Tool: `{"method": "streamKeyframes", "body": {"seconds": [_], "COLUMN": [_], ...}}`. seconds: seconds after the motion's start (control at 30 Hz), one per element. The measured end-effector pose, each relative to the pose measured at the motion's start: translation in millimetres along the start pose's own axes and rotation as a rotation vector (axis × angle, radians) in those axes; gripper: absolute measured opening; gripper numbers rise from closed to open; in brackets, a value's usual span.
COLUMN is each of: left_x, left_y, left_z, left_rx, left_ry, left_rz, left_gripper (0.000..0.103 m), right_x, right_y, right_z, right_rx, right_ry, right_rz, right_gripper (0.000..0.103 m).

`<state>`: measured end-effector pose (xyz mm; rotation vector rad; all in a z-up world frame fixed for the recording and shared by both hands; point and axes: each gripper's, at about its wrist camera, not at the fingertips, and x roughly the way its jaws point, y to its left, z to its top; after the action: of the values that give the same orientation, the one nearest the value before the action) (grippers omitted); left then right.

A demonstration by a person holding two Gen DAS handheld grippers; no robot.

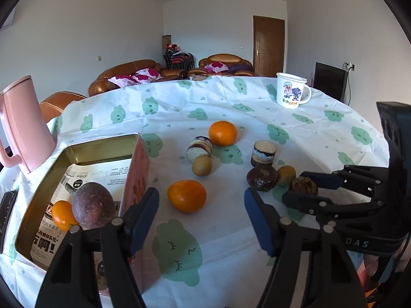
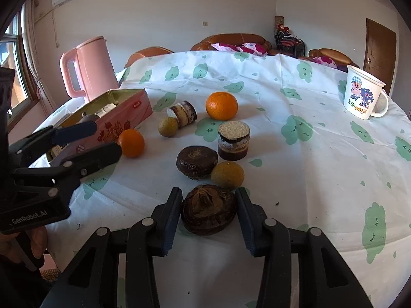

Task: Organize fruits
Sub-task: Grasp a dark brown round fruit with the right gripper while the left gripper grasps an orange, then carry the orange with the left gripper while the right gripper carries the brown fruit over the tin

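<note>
A pink tin box [image 1: 136,177] at the left holds a purple passion fruit [image 1: 93,205] and a small orange [image 1: 63,215]. My left gripper [image 1: 201,215] is open and empty, just right of the box, with an orange [image 1: 186,195] ahead between its fingers. More fruit lies on the cloth: a far orange [image 1: 222,133], a tan round fruit [image 1: 202,165], another yellowish one [image 1: 286,175]. My right gripper [image 2: 208,215] is closed around a brown wrinkled fruit [image 2: 208,212], its pads touching both sides. The brown fruit also shows in the left wrist view [image 1: 304,185].
Two layered cake pieces [image 2: 233,140] [image 2: 183,113] and a dark chocolate cake [image 2: 197,161] lie among the fruit. A pink kettle [image 2: 87,68] stands behind the box. A cartoon mug [image 2: 363,95] stands far right. The table is round, with sofas beyond it.
</note>
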<state>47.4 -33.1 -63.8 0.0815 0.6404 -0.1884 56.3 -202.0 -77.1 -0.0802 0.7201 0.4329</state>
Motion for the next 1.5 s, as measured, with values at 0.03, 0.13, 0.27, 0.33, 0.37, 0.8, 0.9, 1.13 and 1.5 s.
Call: {"method": "streamKeyframes", "body": {"seconds": [0.03, 0.13, 0.27, 0.33, 0.37, 0.8, 0.9, 1.13, 1.5], "left_x": [4.8, 17.2, 24.2, 29.9, 32.0, 51.2, 45.7, 20.9, 6.7], "left_y": [-0.1, -2.1, -4.9, -9.6, -10.0, 11.8, 13.7, 10.1, -1.9], "left_z": [0.6, 2.8, 9.7, 12.8, 14.3, 23.0, 22.8, 22.1, 14.7], "left_rx": [-0.002, 0.003, 0.022, 0.06, 0.063, 0.05, 0.033, -0.018, -0.071], "left_ry": [0.018, 0.064, 0.077, 0.089, 0.1, 0.168, 0.142, 0.03, -0.063], "left_rz": [-0.005, -0.028, 0.015, 0.066, 0.075, 0.11, 0.092, 0.034, -0.019], "left_gripper": [0.066, 0.048, 0.048, 0.048, 0.05, 0.036, 0.035, 0.035, 0.035], "right_x": [-3.4, -8.3, -4.7, -3.7, -3.0, -6.3, -8.0, -13.0, -26.6], "right_y": [0.5, -3.6, -10.8, -10.1, -9.0, -8.5, -12.4, -12.9, -11.1], "right_z": [2.0, 8.0, 10.1, 9.9, 10.0, 7.6, 7.3, 6.4, 3.0], "right_rx": [-0.011, -0.02, -0.002, -0.008, -0.014, -0.011, 0.008, 0.011, -0.01], "right_ry": [-0.016, -0.043, -0.046, -0.043, -0.04, -0.059, -0.069, -0.105, -0.203], "right_rz": [-0.031, -0.063, -0.039, -0.033, -0.032, -0.047, -0.036, -0.029, -0.02], "right_gripper": [0.045, 0.045, 0.045, 0.045, 0.045, 0.045, 0.045, 0.045, 0.045]}}
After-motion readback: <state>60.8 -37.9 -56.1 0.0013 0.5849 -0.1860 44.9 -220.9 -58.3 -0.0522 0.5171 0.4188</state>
